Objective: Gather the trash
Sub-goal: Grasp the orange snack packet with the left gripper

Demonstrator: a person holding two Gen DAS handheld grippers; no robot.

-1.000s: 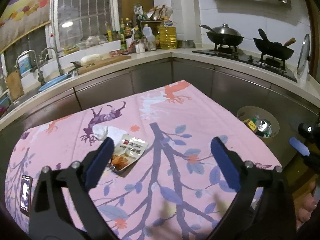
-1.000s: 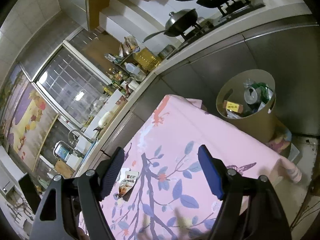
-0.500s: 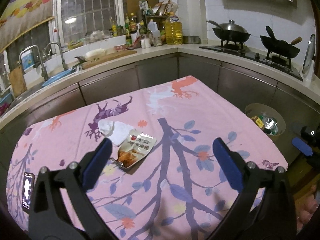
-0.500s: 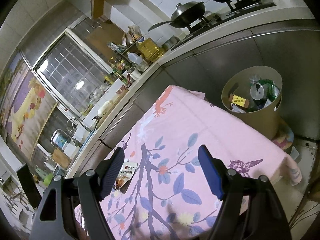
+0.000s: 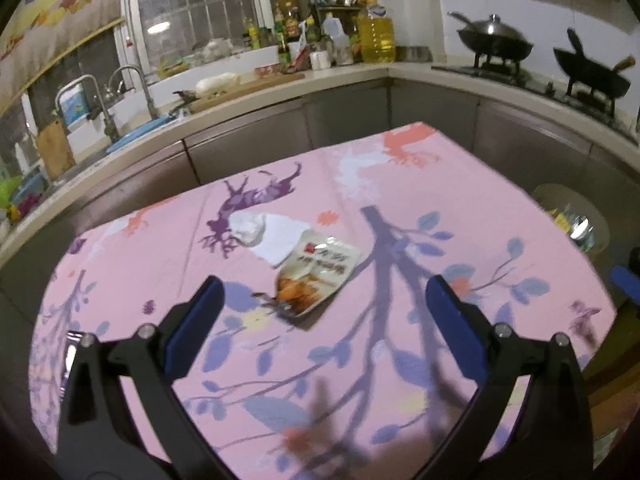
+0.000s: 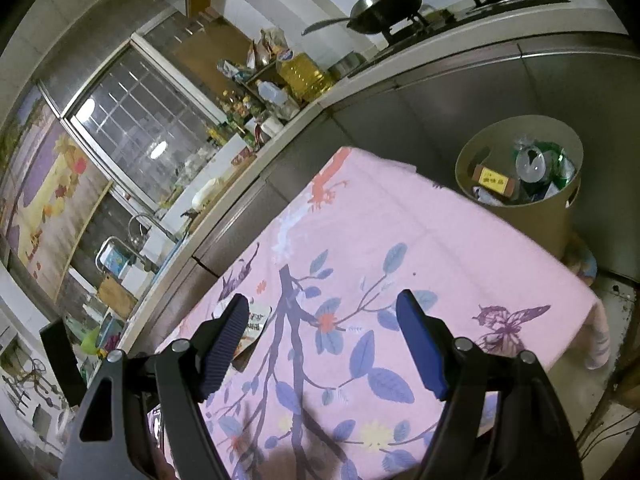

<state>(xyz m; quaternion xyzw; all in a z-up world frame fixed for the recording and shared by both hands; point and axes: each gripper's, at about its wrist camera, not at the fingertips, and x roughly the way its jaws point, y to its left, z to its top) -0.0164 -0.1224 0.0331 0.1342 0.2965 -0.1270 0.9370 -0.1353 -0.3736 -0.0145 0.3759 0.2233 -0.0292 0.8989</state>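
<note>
A printed snack wrapper (image 5: 316, 276) lies flat on the pink flowered tablecloth (image 5: 400, 184), partly over a crumpled white tissue (image 5: 268, 236). My left gripper (image 5: 324, 292) hangs open just short of the wrapper, which shows between its blue pads without touching them. In the right wrist view the wrapper (image 6: 254, 326) peeks out beside the left pad of my right gripper (image 6: 320, 316), which is open and empty above the cloth. A round tan trash bin (image 6: 520, 168) stands on the floor past the table's far right edge, holding cans and packets; the left wrist view shows the bin (image 5: 572, 220) at the right.
A dark phone (image 5: 68, 360) lies near the table's left edge. Steel counters wrap around behind, with a sink and taps (image 5: 120, 96), bottles (image 5: 376, 36) and two woks on a stove (image 5: 496, 40). The cloth's right edge (image 6: 592, 312) drops to the floor.
Both views have slid closer over the table. The wrapper and tissue now sit nearer the middle between my left pads. Both pairs of jaws kept the same width.
</note>
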